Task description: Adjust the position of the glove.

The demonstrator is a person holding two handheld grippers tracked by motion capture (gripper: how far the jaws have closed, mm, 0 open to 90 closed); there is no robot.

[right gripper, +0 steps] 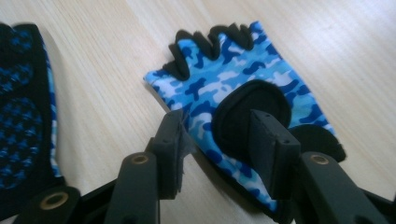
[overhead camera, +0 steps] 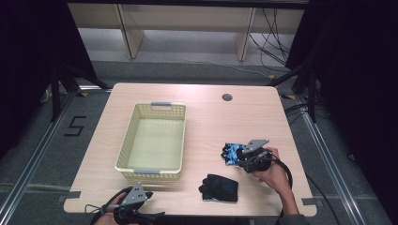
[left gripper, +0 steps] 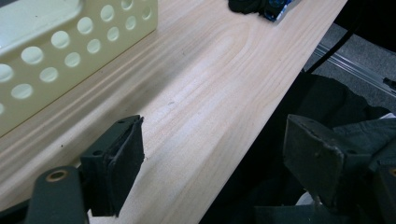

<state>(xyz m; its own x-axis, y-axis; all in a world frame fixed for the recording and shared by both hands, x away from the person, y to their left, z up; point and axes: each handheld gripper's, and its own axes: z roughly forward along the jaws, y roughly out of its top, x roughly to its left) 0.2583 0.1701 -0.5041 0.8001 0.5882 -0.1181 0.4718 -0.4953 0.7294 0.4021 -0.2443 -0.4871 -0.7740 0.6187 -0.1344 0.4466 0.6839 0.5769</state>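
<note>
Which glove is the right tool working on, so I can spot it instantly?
Start at the cream basket; to its right, the right tool is poised over the camouflage glove. It shows light-blue camouflage, whereas the black glove nearer the table's front edge is dark with blue dots.

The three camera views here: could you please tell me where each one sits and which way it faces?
High view: fixed above the near table edge, looking forward and down; basket, two gloves, both hands with grippers.
Left gripper view: rides the left hand-held gripper, looking along the near table edge past the basket; its open jaws show.
Right gripper view: rides the right hand-held gripper, looking down at the camouflage glove; its open jaws straddle the cuff.
Shared: the black-palmed glove appears in the high view and the right gripper view.
</note>
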